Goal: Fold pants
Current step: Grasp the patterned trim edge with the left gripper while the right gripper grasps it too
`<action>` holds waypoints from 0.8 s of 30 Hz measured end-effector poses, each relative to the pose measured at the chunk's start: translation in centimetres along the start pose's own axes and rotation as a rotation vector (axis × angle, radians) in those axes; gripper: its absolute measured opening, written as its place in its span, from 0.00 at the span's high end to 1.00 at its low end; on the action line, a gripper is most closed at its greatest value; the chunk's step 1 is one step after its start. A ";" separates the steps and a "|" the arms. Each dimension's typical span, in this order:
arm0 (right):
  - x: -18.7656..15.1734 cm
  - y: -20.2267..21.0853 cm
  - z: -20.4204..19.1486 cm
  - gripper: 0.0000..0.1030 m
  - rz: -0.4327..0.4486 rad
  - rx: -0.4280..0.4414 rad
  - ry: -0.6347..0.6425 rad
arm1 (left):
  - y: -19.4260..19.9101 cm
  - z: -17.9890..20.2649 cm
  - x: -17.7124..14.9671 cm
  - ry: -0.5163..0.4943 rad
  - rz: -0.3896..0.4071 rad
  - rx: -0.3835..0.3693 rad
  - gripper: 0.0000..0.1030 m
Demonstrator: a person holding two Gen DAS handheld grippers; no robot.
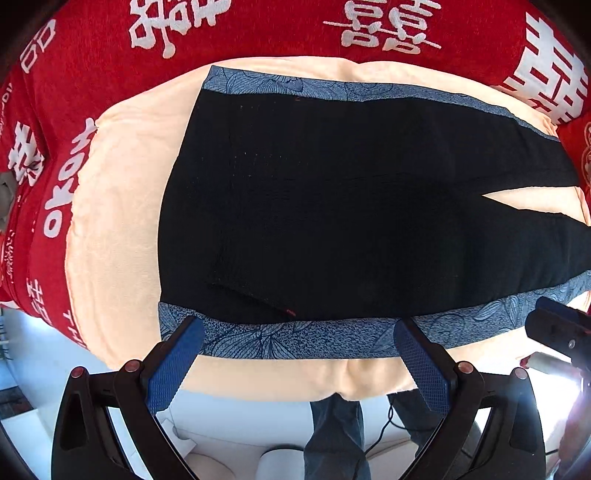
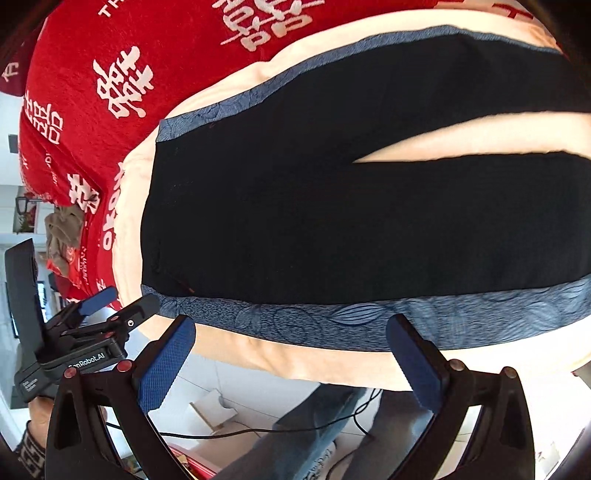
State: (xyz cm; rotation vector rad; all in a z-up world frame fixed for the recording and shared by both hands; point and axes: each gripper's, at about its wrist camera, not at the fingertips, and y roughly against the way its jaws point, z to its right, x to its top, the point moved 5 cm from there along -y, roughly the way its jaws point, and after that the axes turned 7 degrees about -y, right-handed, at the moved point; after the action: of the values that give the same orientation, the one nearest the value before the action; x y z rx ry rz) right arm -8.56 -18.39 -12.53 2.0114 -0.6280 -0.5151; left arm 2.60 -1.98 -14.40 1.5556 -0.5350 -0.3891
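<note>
Black pants (image 1: 332,206) with blue patterned side stripes lie flat on a cream blanket (image 1: 118,206), waistband to the left and legs running right with a narrow gap between them. My left gripper (image 1: 299,336) hovers open over the near blue stripe (image 1: 295,338) close to the waist end, holding nothing. In the right wrist view the same pants (image 2: 332,221) fill the frame. My right gripper (image 2: 291,336) stands open above the near blue stripe (image 2: 314,326), also with nothing held. The left gripper (image 2: 110,302) shows at the left edge there, held by a hand.
A red cloth with white characters (image 1: 258,33) covers the surface beyond and left of the blanket. The blanket's near edge (image 1: 277,384) overhangs. Below it are a person's legs in jeans (image 1: 336,435), a black cable (image 2: 258,430) and a pale floor. A crumpled tan cloth (image 2: 64,229) lies far left.
</note>
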 end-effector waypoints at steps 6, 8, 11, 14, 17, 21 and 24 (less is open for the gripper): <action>-0.3 -2.1 0.1 0.00 0.029 0.044 -0.018 | -1.9 -0.9 -0.3 -0.001 0.035 -0.015 0.00; -0.5 -2.6 0.2 0.00 0.025 0.070 -0.036 | -2.2 -1.3 -0.6 0.017 0.044 -0.031 0.00; -1.2 -3.5 0.0 0.00 -0.002 0.173 -0.079 | -2.1 -2.3 -1.2 0.058 0.100 -0.075 0.00; -2.5 -4.6 -0.4 0.00 -0.037 0.282 -0.121 | -1.9 -3.8 -2.2 0.118 0.150 -0.156 0.00; -4.1 -6.5 -0.6 0.03 -0.083 0.330 -0.157 | -2.5 -5.2 -3.3 0.196 0.154 -0.244 0.00; -5.8 -9.2 -0.2 0.20 -0.137 0.371 -0.199 | -3.7 -6.3 -4.5 0.251 0.134 -0.291 0.00; -6.5 -10.2 0.5 0.20 -0.137 0.380 -0.219 | -4.4 -6.6 -5.5 0.282 0.116 -0.321 0.00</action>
State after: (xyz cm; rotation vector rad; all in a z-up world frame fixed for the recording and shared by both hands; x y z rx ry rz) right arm -11.69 -10.30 -21.05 2.3876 -0.7688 -0.7503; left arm 2.14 6.56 -18.78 1.2362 -0.3227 -0.1527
